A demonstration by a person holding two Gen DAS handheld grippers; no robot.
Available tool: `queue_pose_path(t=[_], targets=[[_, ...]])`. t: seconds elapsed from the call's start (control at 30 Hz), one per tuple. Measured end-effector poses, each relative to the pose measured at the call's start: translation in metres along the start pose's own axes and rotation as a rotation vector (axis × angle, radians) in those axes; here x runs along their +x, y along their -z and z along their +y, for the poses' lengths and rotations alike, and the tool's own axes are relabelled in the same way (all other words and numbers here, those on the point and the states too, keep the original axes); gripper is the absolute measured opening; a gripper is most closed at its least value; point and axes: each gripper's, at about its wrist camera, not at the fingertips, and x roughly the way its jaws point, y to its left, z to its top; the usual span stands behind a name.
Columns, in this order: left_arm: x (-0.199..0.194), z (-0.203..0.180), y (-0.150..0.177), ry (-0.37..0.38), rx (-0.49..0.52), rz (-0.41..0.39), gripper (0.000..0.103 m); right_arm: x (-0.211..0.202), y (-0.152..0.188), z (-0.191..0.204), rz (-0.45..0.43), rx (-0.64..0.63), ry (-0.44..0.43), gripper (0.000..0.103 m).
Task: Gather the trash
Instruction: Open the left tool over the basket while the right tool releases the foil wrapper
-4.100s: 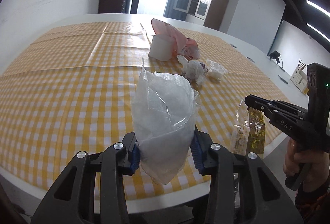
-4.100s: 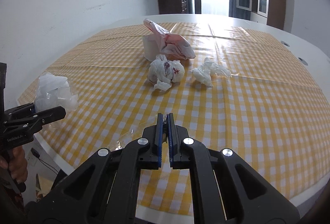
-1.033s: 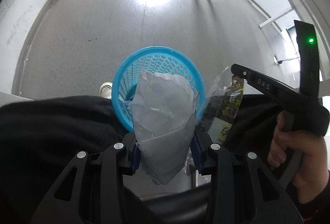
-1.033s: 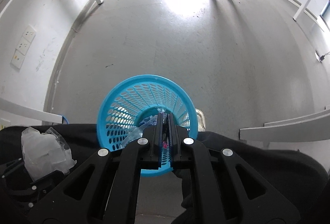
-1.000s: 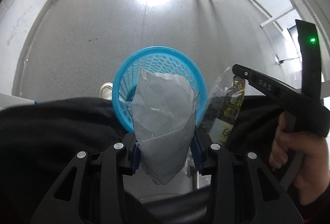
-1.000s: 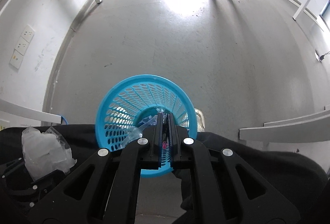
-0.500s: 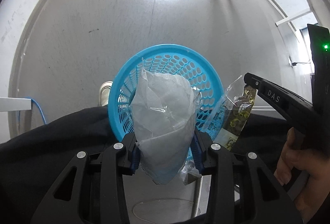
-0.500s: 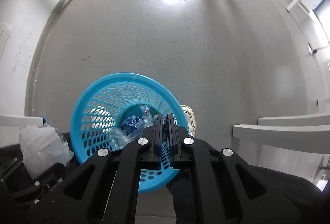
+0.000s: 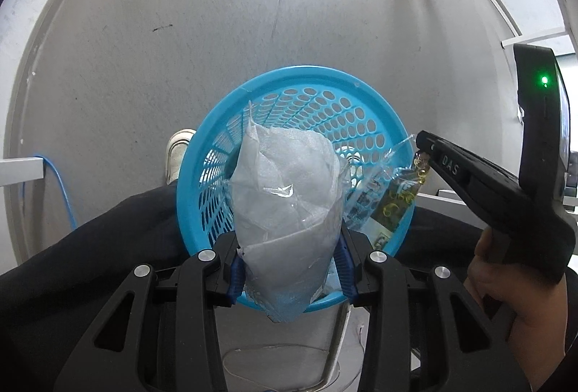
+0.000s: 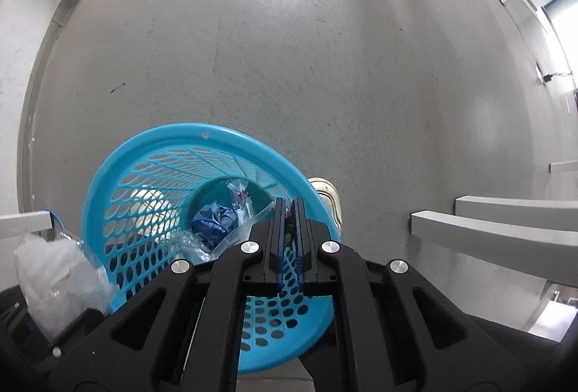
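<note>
A basket is standing on the floor with scraps of trash lying in its bottom. A plastic bag is hanging over its mouth, and a wrapper is hanging just right of the bag, over the rim.

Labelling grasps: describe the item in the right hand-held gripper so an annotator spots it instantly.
Find the blue perforated basket on the grey floor. At its right rim, the right hand-held gripper pinches the top of a thin snack wrapper that hangs over the basket. It is flat, clear plastic with dark, gold-patterned print, unlike the bulky, milky crumpled bag in the left hand-held gripper.
</note>
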Motion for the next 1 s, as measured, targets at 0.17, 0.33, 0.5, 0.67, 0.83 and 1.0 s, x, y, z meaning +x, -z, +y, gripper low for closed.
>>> queue_pose_path(t=[0.17,0.33,0.5,0.67,0.83,1.0], targets=[[0.006,-0.006,-0.002,-0.004,0.016,0.015,0.040,0.015,-0.004,0.003,0.009,0.000,0.010,0.004],[0.006,0.000,-0.011,0.076,-0.027,0.043,0.066,0.022,-0.005,0.004,0.046,0.018,-0.036,0.016],[0.000,0.001,-0.010,0.059,-0.036,0.017,0.067,0.021,-0.004,-0.005,0.070,0.078,-0.062,0.029],[-0.013,0.005,-0.012,0.041,-0.055,-0.020,0.067,0.010,0.001,-0.008,0.065,0.098,-0.075,0.032],[-0.027,0.005,-0.008,0.029,-0.061,-0.074,0.067,-0.013,0.015,-0.010,0.063,0.090,-0.088,0.037],[-0.046,0.013,0.008,0.008,-0.061,-0.119,0.067,-0.049,0.036,-0.010,0.042,0.061,-0.122,0.041]])
